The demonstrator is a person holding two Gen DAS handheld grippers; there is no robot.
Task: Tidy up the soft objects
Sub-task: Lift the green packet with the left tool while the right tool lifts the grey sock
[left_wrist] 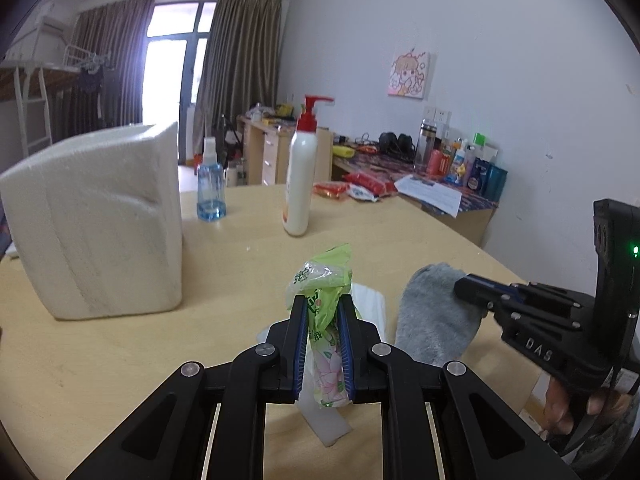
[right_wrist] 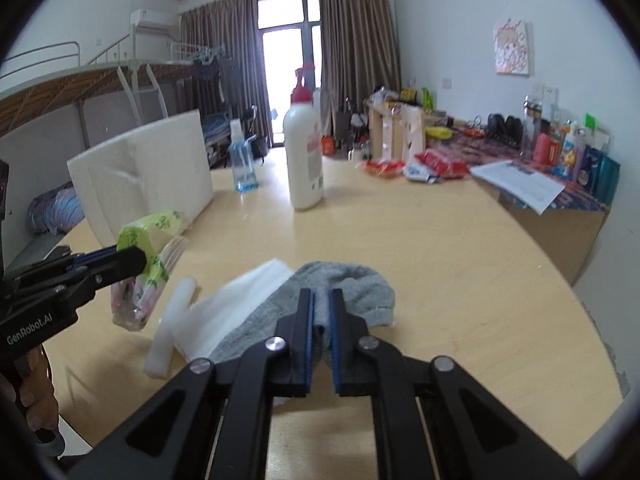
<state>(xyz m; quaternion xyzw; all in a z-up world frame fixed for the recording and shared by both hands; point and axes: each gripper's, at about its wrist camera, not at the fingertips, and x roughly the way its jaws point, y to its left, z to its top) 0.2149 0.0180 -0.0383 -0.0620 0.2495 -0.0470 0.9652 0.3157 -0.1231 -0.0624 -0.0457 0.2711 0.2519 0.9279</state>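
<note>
Looks like a dorm room or student bedroom. Loft bed with ladder at 10 o'clock, air conditioner above it. Glass door at 12 o'clock, flanked by brown curtains. Cartoon picture pinned on the white wall at 1 o'clock. Desk along that wall at 2 o'clock, crowded with toiletries, headphones, papers and snack packs. Drawer unit heaped with clutter near the door. Pale wooden table up close at 6 o'clock, carrying a lotion bottle and a spray bottle.
</note>
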